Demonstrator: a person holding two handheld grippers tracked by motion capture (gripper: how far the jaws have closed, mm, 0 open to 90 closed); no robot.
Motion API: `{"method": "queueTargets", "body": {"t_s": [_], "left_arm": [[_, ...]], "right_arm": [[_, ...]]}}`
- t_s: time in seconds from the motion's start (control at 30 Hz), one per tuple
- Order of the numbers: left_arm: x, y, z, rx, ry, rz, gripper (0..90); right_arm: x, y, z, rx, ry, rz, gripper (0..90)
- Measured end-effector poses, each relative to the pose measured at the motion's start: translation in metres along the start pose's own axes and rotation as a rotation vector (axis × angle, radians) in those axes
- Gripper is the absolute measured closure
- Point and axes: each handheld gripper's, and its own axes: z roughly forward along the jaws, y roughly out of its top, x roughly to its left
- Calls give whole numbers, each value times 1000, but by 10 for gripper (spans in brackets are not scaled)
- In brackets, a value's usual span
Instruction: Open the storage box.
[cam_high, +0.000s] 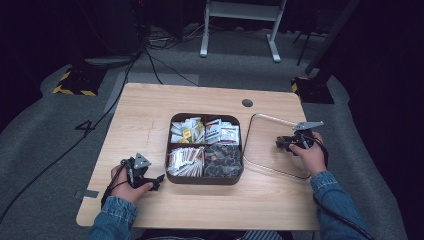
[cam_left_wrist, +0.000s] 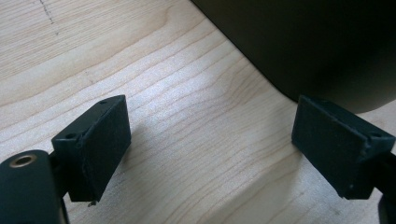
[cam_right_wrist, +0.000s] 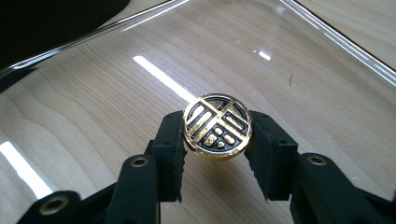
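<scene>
Right gripper (cam_right_wrist: 217, 149) has the lid's round gold-and-black knob (cam_right_wrist: 217, 127) pinched between its jaws, one pad on each side, clamped snug. That knob sits in the middle of a clear glass lid (cam_high: 260, 165), and through the glass you can see the wood grain of the table (cam_high: 145, 120). From the high view the lid lies flat, just to the right of the dark divided tray (cam_high: 205, 181), its near edge close beside the tray's wall.

The tray is open on top: packets in the two far compartments, sachets with reddish print in the near-left one, dark wrapped pieces in the near-right.

Over on the other side, the left gripper (cam_left_wrist: 210, 149) is spread wide with nothing between its pads, resting low on the table right by the tray's near-left corner (cam_left_wrist: 327, 46). The tray's dark rounded wall sits just beyond the right-hand jaw.

My read: this is the lid step, caught with the grip on the knob and the lid down on the table. Whether it is about to go on the tray or has just been set aside, I cannot say. If it goes on, the next move wants a level lift, a carry left over the tray, and a square lowering so the rim seats all round, with the left gripper perhaps steadying the tray.
</scene>
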Motion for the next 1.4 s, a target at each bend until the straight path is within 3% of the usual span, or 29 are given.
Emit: {"method": "queueTargets", "body": {"t_s": [0.57, 0.73, 0.87, 1.03, 1.17, 1.2, 1.4], "left_arm": [[0, 0, 0, 0, 0, -1, 120], [0, 0, 0, 1, 1, 1, 120], [0, 0, 0, 0, 2, 1, 123], [1, 1, -2, -5, -9, 0, 185], [2, 5, -5, 16, -32, -11, 275], [1, 8, -8, -9, -47, -19, 276], [4, 18, -22, -50, -62, -35, 272]], "right_arm": [[2, -1, 16, -11, -8, 40, 579], [1, 0, 13, -68, -14, 74, 460], [4, 0, 9, -91, -23, 74, 419], [15, -4, -8, -174, -15, 112, 404], [24, -11, -17, -205, 8, 122, 397], [32, -18, -21, -218, 29, 124, 390], [46, -31, -26, -184, 51, 113, 379]]}}
